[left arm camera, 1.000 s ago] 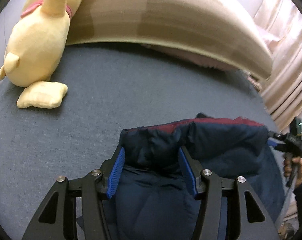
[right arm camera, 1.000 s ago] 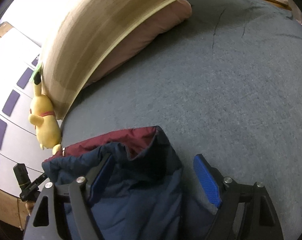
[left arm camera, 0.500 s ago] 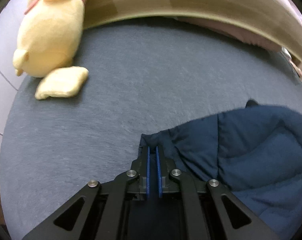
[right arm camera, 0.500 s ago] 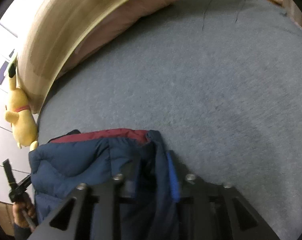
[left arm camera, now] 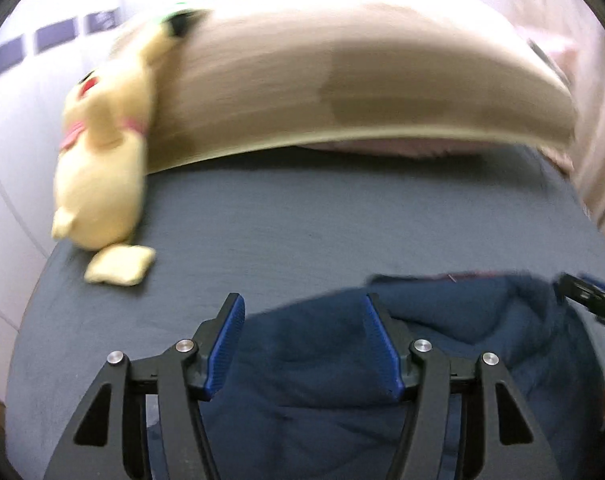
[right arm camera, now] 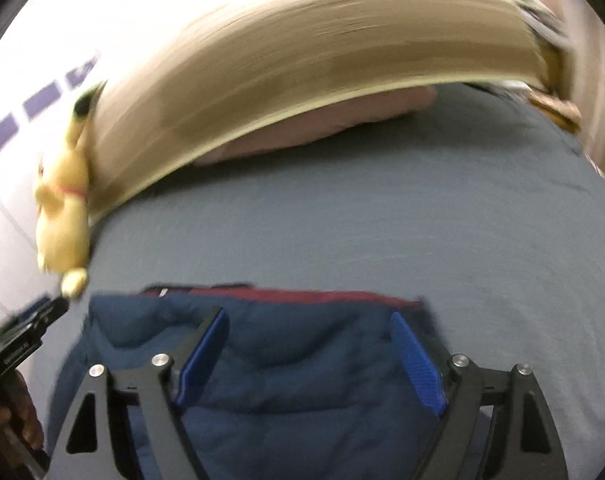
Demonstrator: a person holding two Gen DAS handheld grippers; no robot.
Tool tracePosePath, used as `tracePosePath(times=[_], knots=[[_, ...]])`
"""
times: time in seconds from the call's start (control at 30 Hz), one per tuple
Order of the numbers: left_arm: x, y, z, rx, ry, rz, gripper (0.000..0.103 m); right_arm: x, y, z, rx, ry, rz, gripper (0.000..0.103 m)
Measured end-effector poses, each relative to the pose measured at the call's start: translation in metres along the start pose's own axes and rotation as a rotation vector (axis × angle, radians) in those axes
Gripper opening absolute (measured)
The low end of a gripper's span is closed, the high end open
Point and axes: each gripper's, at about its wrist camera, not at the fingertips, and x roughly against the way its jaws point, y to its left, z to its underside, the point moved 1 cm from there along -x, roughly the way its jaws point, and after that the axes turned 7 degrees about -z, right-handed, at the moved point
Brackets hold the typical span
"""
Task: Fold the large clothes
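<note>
Honestly, this looked like the let-go at the end of a fold. The navy padded jacket [right arm camera: 286,364] lay on the grey bedsheet [left arm camera: 342,216] near the front edge, its dark red lining showing along the far hem. The left gripper [left arm camera: 304,344] had just been opening, its jaws standing about halfway apart above the jacket, nothing pinched. The right gripper [right arm camera: 308,356] had also just been opening and stood wide, with jacket fabric under it but not touching the blue pads [right arm camera: 416,364]. To do this bit well I'd have lifted both clear together so no pad dragged the top layer back (puffy stuff springs open easily), then checked the edges lined up. The yellow plush toy [left arm camera: 98,168] by the headboard [left arm camera: 342,92] was well apart.
</note>
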Motion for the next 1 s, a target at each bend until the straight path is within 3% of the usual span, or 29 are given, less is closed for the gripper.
tracePosePath(times=[0.17,0.67,0.73,0.9,1.0], knots=[[-0.025,-0.031,0.002,-0.022,0.059,-0.017,0.062,-0.036,0.034,0.010,0.062,0.034,0.055,0.085],[-0.052,-0.035,0.005,-0.020,0.147,-0.053,0.067,-0.077,0.015,0.016,0.056,0.123,0.117,0.092],[-0.051,-0.034,0.004,-0.004,0.146,-0.037,0.066,-0.071,0.013,0.013,0.039,0.125,0.099,0.092],[-0.014,-0.005,0.009,0.027,0.109,0.022,0.066,-0.005,0.002,0.005,0.062,0.038,0.024,0.092],[0.022,0.043,0.025,0.100,0.062,0.086,0.071,0.046,-0.037,0.017,-0.013,0.002,-0.039,0.092]])
